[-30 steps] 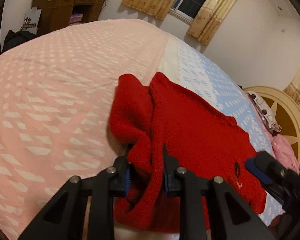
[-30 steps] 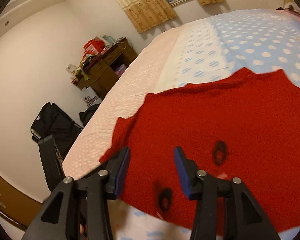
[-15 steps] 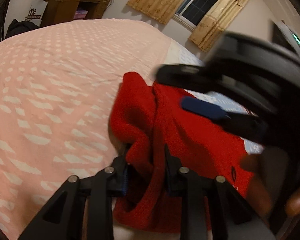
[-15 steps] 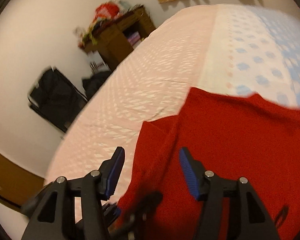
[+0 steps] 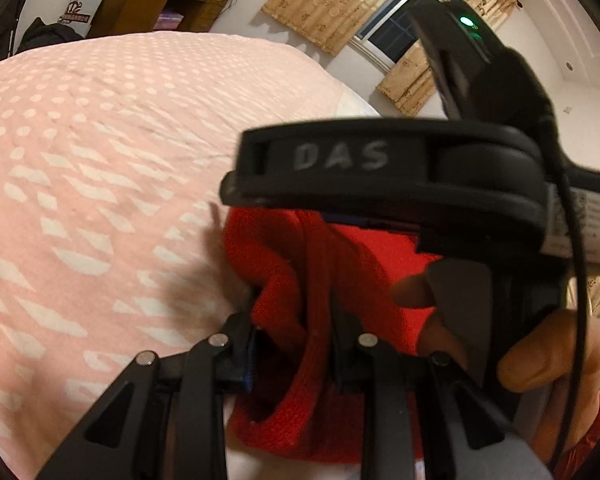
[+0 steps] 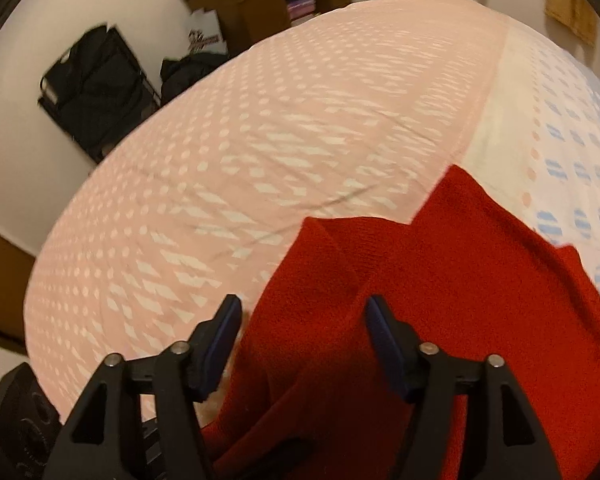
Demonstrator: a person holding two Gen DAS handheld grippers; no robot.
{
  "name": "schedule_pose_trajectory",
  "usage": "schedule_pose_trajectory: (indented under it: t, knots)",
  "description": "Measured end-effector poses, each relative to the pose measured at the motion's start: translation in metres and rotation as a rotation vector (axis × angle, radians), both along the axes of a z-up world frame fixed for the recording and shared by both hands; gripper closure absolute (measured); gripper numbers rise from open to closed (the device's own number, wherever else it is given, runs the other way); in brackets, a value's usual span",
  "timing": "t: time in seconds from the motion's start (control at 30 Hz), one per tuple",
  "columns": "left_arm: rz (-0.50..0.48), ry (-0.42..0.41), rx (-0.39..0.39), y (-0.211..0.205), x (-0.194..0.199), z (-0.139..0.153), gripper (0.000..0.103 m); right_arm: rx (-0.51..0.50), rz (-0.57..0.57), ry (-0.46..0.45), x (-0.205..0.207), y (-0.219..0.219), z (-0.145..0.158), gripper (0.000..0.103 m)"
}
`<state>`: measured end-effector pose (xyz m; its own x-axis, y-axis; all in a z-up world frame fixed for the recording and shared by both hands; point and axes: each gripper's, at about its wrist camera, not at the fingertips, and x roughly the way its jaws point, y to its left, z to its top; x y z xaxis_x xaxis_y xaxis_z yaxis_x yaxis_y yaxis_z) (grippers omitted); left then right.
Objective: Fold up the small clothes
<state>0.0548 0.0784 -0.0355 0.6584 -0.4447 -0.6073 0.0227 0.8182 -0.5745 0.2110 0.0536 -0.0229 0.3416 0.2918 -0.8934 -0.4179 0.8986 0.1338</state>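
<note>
Gripping a bunched fold of the red sweater [image 5: 284,276], the left gripper [image 5: 296,344] keeps its fingers clamped on the knit just as it did a second ago; the pinched ridge rises between the two blue pads and sags below them toward the near edge of the bed [image 5: 100,184]. What has changed is the right gripper [image 6: 300,336]. A second ago it hovered low over the sweater's front, near the dark embroidered marks; now it has swung across and up, so that in the left view its black body, marked DAS, fills the upper right, with the person's right hand [image 5: 548,356] wrapped round the handle beneath it. Its fingers stand well apart, holding nothing, poised over the sweater's sleeve side.

In the right view the sweater [image 6: 440,300] lies on the bed [image 6: 260,140] at the near edge, its far tip reaching the seam where the pink dotted sheet meets the white and blue part. A flat folded panel lies on the pink side, just under the right gripper's left finger [image 6: 220,336]. The embroidered marks no longer show in either view. A wooden desk [image 6: 268,4] and a black rack [image 6: 96,88] stand beyond the far edge.
</note>
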Motion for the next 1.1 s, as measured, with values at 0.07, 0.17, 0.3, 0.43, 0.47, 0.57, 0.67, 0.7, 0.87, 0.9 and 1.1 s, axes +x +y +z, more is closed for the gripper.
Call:
schedule_pose_trajectory:
  t: [0.07, 0.17, 0.3, 0.43, 0.47, 0.57, 0.67, 0.7, 0.87, 0.9, 1.1]
  knots:
    - [-0.004, -0.007, 0.009, -0.001, -0.001, 0.001, 0.075, -0.049, 0.041, -0.017, 0.001, 0.009, -0.003, 0.031]
    - [0.001, -0.01, 0.02, -0.002, -0.004, 0.0, 0.075, -0.128, 0.067, -0.043, 0.002, 0.018, -0.008, 0.03]
    - [-0.005, -0.006, -0.004, -0.005, -0.007, 0.0, 0.075, -0.096, 0.058, -0.041, 0.0, 0.011, -0.008, 0.032]
    - [-0.01, -0.009, 0.017, -0.01, -0.007, 0.002, 0.075, -0.005, -0.043, -0.051, -0.006, -0.02, -0.002, 0.079]
    - [-0.012, -0.009, 0.02, -0.01, -0.008, 0.002, 0.075, 0.05, -0.067, -0.034, -0.005, -0.029, -0.001, 0.083]
    - [-0.023, -0.008, 0.059, -0.016, -0.009, 0.008, 0.075, 0.204, -0.133, -0.006, -0.009, -0.057, 0.001, 0.089]
    - [-0.039, -0.023, 0.131, -0.031, -0.011, 0.019, 0.076, 0.297, -0.167, -0.021, -0.016, -0.074, 0.009, 0.091]
    - [-0.045, -0.032, 0.157, -0.037, -0.012, 0.025, 0.076, 0.328, -0.175, -0.036, -0.02, -0.081, 0.015, 0.091]
    - [-0.084, -0.075, 0.201, -0.067, -0.01, 0.058, 0.076, 0.381, -0.197, -0.084, -0.044, -0.105, 0.04, 0.091]
    - [-0.099, -0.087, 0.208, -0.074, -0.013, 0.065, 0.076, 0.39, -0.204, -0.092, -0.048, -0.11, 0.044, 0.091]
    - [-0.171, -0.144, 0.266, -0.107, -0.029, 0.087, 0.076, 0.427, -0.249, -0.127, -0.067, -0.147, 0.062, 0.091]
